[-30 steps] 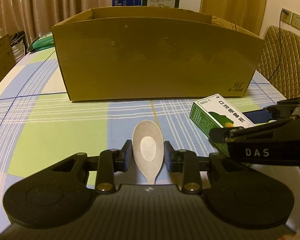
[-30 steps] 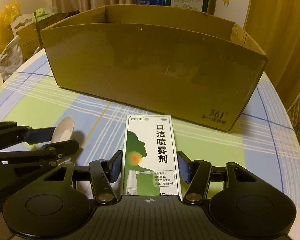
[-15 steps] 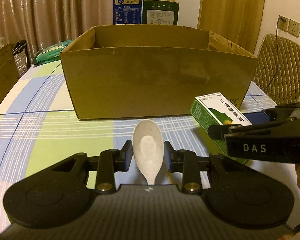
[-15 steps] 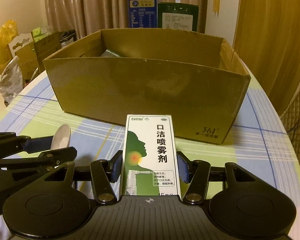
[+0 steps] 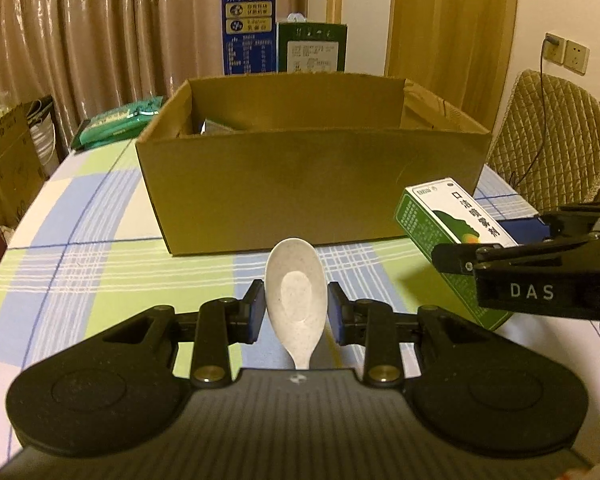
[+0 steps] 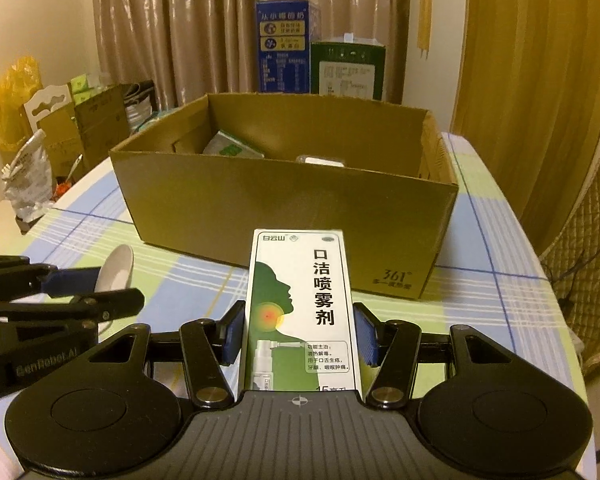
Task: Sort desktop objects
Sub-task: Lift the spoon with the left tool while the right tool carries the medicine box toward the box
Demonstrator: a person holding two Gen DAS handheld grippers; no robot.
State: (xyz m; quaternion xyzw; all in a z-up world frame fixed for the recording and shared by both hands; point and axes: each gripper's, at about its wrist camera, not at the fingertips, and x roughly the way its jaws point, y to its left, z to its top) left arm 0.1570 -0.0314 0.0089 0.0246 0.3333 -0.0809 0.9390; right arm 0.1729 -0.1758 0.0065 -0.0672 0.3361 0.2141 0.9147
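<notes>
While the checked table [image 6: 496, 240] runs bare across the lower left of the left wrist view and along the right edge of the right wrist view, the open cardboard box [image 6: 284, 216] printed "361°" at its lower right corner fills mid-frame, with a few packets lying inside. In the right wrist view the right tool [image 6: 300, 338] clamps a green-and-white carton [image 6: 302, 308] headed "白云山" and reading "口洁喷雾剂", held clear of the table short of the box's near wall. At centre of the left wrist view the left tool [image 5: 295, 312] is closed on a pale spoon [image 5: 295, 300], bowl pointing toward the box, and the other tool's arm at right reads "DAS".
</notes>
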